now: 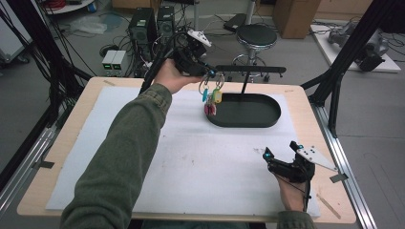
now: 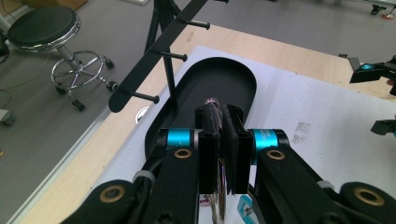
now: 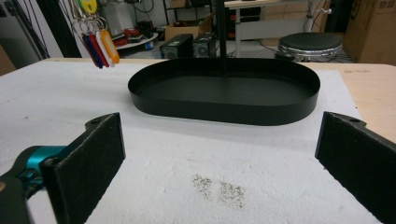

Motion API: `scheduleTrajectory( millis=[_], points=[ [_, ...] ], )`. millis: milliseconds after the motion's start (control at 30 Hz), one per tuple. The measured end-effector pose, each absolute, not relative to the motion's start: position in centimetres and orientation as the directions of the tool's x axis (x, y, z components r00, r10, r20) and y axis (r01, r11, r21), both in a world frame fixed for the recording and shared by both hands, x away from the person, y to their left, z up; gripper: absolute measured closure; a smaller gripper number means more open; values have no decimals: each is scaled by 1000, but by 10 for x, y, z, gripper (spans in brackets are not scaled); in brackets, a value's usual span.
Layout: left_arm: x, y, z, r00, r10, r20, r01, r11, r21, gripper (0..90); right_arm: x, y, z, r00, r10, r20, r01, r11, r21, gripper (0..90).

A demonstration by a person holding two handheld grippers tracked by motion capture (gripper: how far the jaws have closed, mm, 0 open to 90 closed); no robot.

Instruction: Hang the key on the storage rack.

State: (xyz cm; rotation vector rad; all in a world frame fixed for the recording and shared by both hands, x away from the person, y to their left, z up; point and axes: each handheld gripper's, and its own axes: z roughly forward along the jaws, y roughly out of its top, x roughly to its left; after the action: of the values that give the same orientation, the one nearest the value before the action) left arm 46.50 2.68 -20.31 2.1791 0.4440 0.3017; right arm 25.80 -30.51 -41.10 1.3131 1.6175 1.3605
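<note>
Right claw [image 1: 278,154] gapes empty; left claw [image 1: 206,71] pinches key tags [image 1: 211,98] beside rack [image 1: 250,69].

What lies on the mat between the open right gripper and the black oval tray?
Nothing but bare white mat with a dark smudge, seen in the right gripper view, between the right gripper and black oval tray.

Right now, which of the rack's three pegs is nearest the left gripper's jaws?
The end peg at the bar's lower-left tip in the left gripper view; the other two sit farther up the bar, away from the left gripper.
</note>
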Motion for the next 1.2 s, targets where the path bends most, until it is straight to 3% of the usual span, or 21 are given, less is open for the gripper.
scheduleTrajectory(
  millis=[700, 1200],
  points=[
    [499, -1, -219, 888, 458, 41, 223, -506, 833, 850, 254, -309, -411, -283, 950, 135, 280, -53, 959, 4],
    [525, -6, -243, 855, 518, 13, 289, -499, 817, 850, 254, -310, -412, -280, 949, 143, 284, -60, 957, 4]
  ],
)
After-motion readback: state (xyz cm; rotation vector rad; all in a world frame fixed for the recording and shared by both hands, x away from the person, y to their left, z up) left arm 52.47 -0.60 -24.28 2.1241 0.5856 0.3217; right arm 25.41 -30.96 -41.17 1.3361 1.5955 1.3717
